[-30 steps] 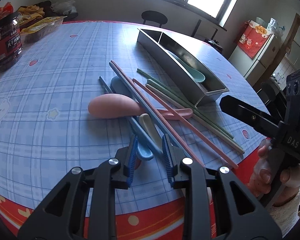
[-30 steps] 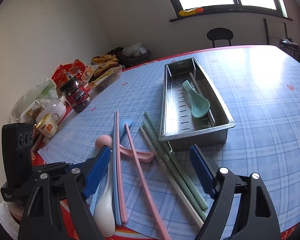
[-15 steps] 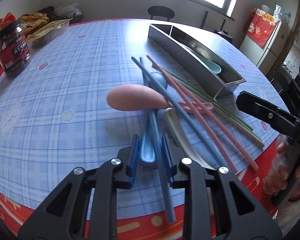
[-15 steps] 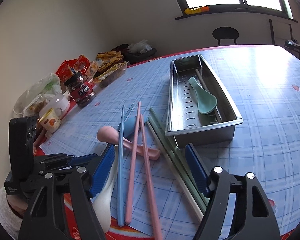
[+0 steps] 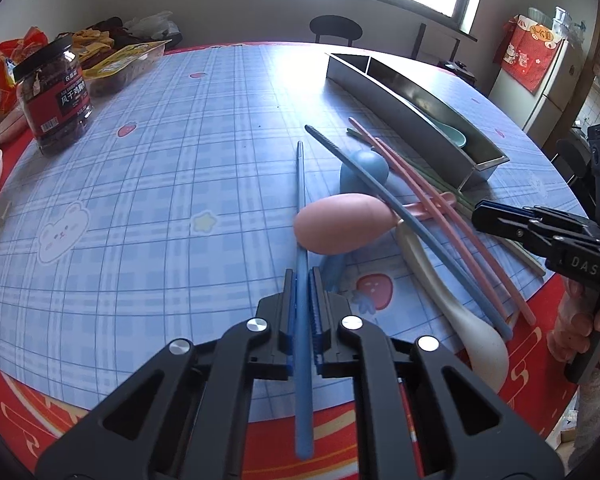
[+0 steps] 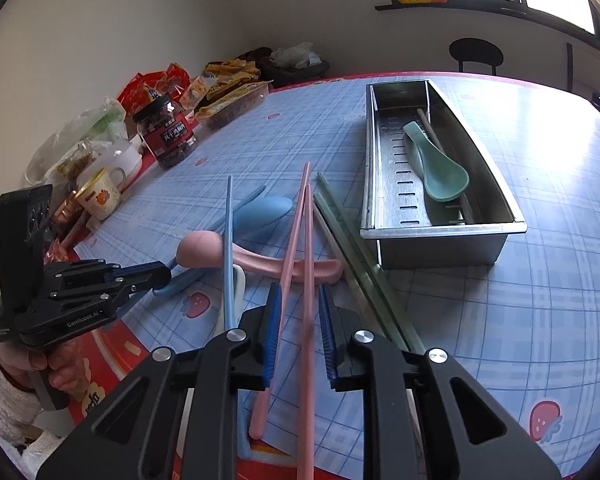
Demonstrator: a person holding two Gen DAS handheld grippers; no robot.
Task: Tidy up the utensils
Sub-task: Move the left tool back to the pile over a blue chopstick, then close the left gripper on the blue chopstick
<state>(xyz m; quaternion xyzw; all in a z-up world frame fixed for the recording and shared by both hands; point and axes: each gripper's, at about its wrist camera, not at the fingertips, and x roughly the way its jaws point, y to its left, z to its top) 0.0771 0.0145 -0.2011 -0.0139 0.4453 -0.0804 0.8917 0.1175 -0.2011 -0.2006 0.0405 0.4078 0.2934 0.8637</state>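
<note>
Nearest the left wrist camera, the left gripper (image 5: 301, 300) angles down at the bench (image 5: 148, 184), its fingers (image 5: 287, 304) clamped tight on one blue chopstick (image 5: 301, 216), which runs straight out between them and sticks back past the pads. A second ago those fingers stood a little apart over the blue spoon's handle with nothing in them. Low in the right wrist view, the right gripper (image 6: 300, 320) also tilts down; its jaws are closing, narrow now where a second ago they stood wide, with the two pink chopsticks (image 6: 296, 240) between them, though I cannot tell whether the pads press on them yet. A hand (image 6: 56, 376) in a white fleecy sleeve grips the left tool's handle. Just beyond lie the pink spoon (image 5: 340, 228), the cream spoon (image 5: 452, 300), the other blue chopstick (image 5: 400, 216) resting across them, and the blue spoon (image 5: 362, 170). Green chopsticks (image 6: 352, 248) lie beside the metal tray (image 6: 440, 248), which holds a green spoon (image 6: 436, 164). Farther off stands a snack jar (image 5: 56, 96) among food packets (image 6: 220, 80).
</note>
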